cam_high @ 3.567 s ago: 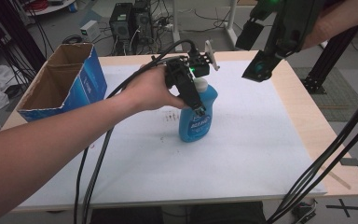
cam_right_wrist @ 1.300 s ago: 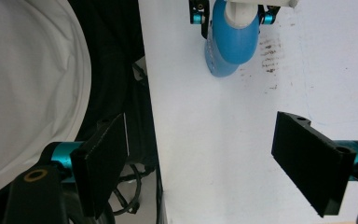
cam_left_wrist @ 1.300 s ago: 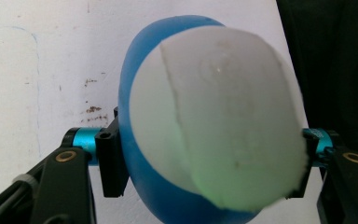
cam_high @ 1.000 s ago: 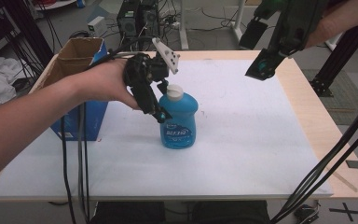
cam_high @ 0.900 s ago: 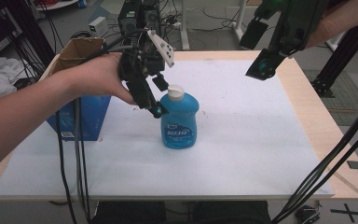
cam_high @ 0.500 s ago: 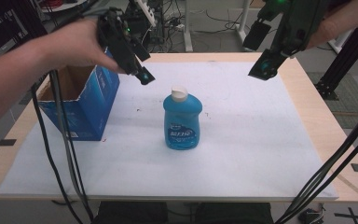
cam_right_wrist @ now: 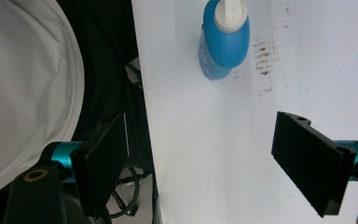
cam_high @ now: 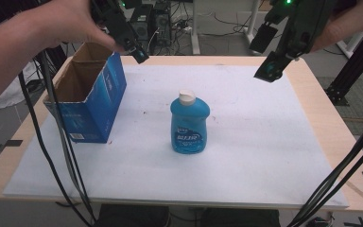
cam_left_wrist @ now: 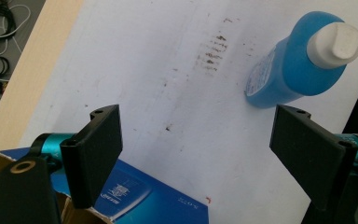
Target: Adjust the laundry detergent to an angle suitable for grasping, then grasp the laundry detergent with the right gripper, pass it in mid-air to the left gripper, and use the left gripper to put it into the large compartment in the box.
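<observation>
Your left hand-held gripper (cam_high: 139,53) hangs in the air above the far left of the counter (cam_high: 312,94), over the far end of the open blue cardboard box (cam_high: 92,101), with its jaws spread wide and nothing between them. Your right hand-held gripper (cam_high: 267,71) hovers high over the far right of the counter, its jaws likewise spread apart and empty. The blue soap bottle (cam_high: 190,124) with its white cap (cam_high: 187,97) stands upright near the middle of the white sheet (cam_high: 264,142), well apart from both grippers and a little to the right of the box. In the left gripper view the bottle (cam_left_wrist: 289,65) sits beyond the jaws, beside a patch of small brown marks (cam_left_wrist: 212,53) on the sheet.
</observation>
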Available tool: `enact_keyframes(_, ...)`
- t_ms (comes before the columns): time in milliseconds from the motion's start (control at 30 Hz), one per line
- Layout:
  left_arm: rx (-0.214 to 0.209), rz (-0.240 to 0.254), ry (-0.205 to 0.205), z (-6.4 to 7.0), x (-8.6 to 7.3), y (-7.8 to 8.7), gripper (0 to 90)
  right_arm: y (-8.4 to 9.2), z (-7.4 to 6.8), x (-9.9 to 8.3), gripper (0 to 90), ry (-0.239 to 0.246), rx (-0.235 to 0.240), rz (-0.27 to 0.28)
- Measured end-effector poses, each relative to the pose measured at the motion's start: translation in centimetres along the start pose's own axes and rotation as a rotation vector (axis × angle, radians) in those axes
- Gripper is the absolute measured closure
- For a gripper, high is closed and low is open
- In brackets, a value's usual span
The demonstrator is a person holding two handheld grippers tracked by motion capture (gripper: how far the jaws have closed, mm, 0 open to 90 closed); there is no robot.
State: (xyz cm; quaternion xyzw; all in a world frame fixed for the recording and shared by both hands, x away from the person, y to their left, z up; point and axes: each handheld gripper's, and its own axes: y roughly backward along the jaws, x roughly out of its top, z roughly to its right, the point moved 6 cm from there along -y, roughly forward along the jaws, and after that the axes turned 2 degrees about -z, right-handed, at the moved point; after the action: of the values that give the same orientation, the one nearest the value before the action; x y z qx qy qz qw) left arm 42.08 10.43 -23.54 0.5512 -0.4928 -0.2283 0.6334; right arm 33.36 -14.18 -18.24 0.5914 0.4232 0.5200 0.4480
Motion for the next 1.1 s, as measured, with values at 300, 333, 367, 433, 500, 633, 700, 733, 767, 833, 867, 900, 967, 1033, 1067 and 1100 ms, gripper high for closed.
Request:
enact_keyframes(300, 0.014, 0.003, 0.000, -0.2, 0.2, 1.0, 17.1, -0.1, 0.2, 0.2, 17.8, -0.003, 0.006, 0.001)
enact_keyframes(333, 0.016, 0.000, -0.002, -0.1, 0.2, 1.0, 17.1, -0.1, 0.3, 0.2, 17.8, -0.001, 0.004, 0.003)
enact_keyframes(367, 0.016, -0.001, -0.005, -0.1, 0.2, 1.1, 17.2, -0.1, 0.3, 0.2, 17.8, -0.002, 0.004, 0.003)
enact_keyframes(433, 0.013, -0.004, -0.012, -0.1, 0.3, 1.2, 17.1, 0.0, 0.3, 0.1, 17.8, -0.006, 0.003, 0.006)
enact_keyframes(500, 0.013, -0.004, -0.014, -0.1, 0.3, 1.4, 17.1, 0.0, 0.3, 0.1, 17.8, -0.009, 0.002, 0.005)
enact_keyframes(633, 0.006, -0.005, -0.023, 0.0, 0.3, 1.5, 17.1, 0.0, 0.5, 0.0, 17.8, -0.011, 0.000, 0.010)
enact_keyframes(700, 0.006, -0.009, -0.023, 0.0, 0.3, 1.4, 17.2, 0.0, 0.7, -0.1, 17.8, -0.017, -0.001, 0.011)
enact_keyframes(733, 0.006, -0.013, -0.023, 0.0, 0.2, 1.4, 17.1, 0.0, 0.8, -0.1, 17.8, -0.021, -0.001, 0.014)
enact_keyframes(767, 0.002, -0.015, -0.027, 0.0, 0.2, 1.4, 17.2, 0.0, 0.8, -0.1, 17.8, -0.024, -0.002, 0.018)
enact_keyframes(833, 0.002, -0.015, -0.028, 0.0, 0.1, 1.5, 17.2, -0.1, 0.9, -0.2, 17.8, -0.023, -0.003, 0.020)
enact_keyframes(867, 0.001, -0.015, -0.028, 0.0, 0.1, 1.5, 17.2, -0.1, 0.9, -0.2, 17.8, -0.026, 0.001, 0.020)
enact_keyframes(900, 0.000, -0.018, -0.030, 0.0, 0.1, 1.5, 17.1, -0.1, 1.0, -0.2, 17.8, -0.025, -0.004, 0.023)
enact_keyframes(967, -0.001, -0.021, -0.030, 0.0, 0.0, 1.5, 17.2, -0.1, 1.2, -0.2, 17.8, -0.028, -0.008, 0.025)
enact_keyframes(1033, -0.003, -0.019, -0.033, 0.1, 0.0, 1.4, 17.1, -0.1, 1.3, -0.2, 17.8, -0.030, -0.007, 0.029)
enact_keyframes(1067, -0.005, -0.019, -0.034, 0.1, 0.0, 1.4, 17.1, -0.1, 1.3, -0.3, 17.8, -0.034, -0.008, 0.028)
enact_keyframes(1100, -0.005, -0.018, -0.035, 0.1, 0.0, 1.4, 17.1, -0.1, 1.4, -0.3, 17.8, -0.034, -0.009, 0.029)
